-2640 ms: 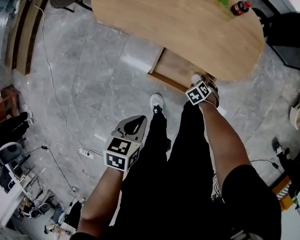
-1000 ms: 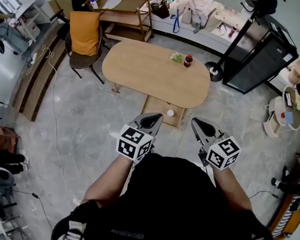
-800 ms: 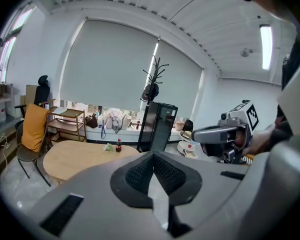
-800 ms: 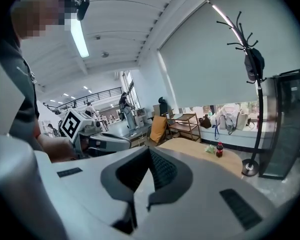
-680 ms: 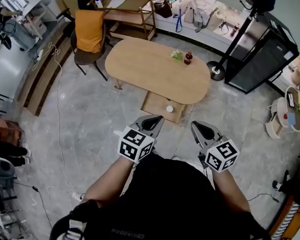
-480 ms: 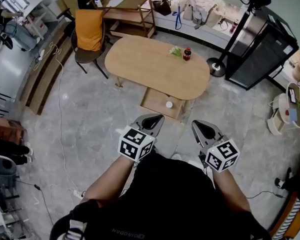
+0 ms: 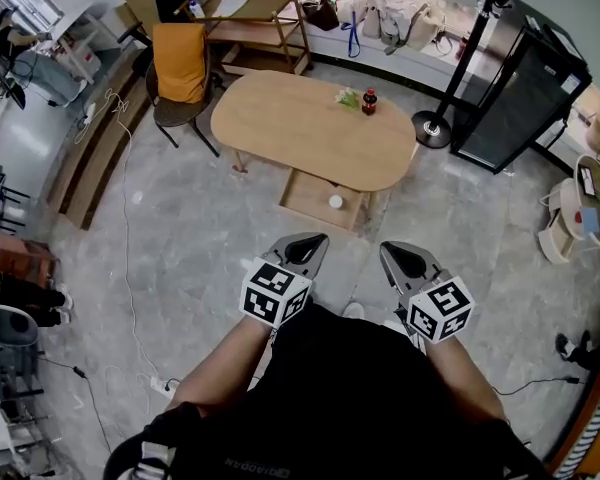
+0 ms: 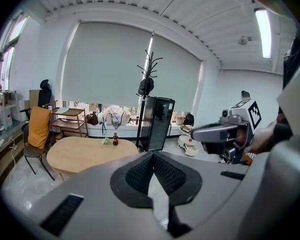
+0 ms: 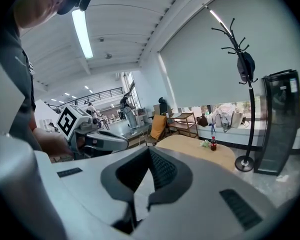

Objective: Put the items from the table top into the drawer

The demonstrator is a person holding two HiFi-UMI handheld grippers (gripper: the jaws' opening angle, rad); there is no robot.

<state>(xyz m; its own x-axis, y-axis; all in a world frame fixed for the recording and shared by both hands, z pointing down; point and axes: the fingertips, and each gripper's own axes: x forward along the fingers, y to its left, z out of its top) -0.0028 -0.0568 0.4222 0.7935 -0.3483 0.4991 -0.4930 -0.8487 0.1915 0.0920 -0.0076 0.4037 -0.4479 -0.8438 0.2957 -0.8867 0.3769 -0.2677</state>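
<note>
A dark cola bottle (image 7: 369, 101) and a small green-and-white item (image 7: 347, 97) stand near the far edge of the oval wooden table (image 7: 300, 133). Below the table's near side a wooden drawer (image 7: 310, 196) stands pulled out, with a small white thing (image 7: 335, 201) in it. Both grippers are held in front of the person's body, well short of the table. My left gripper (image 7: 314, 240) is shut and empty, its pads (image 8: 140, 171) meeting. My right gripper (image 7: 391, 252) is also shut with nothing in it. The bottle (image 9: 213, 144) shows far off in the right gripper view.
An orange-backed chair (image 7: 180, 68) stands at the table's left end, and a wooden shelf cart (image 7: 255, 28) behind it. A coat stand (image 7: 432, 128) and a black cabinet (image 7: 515, 83) are at the right. Cables (image 7: 120, 228) trail across the grey floor on the left.
The view has drawn back from the table, which now looks smaller and farther off. Both grippers stay shut, side by side in front of the body.
</note>
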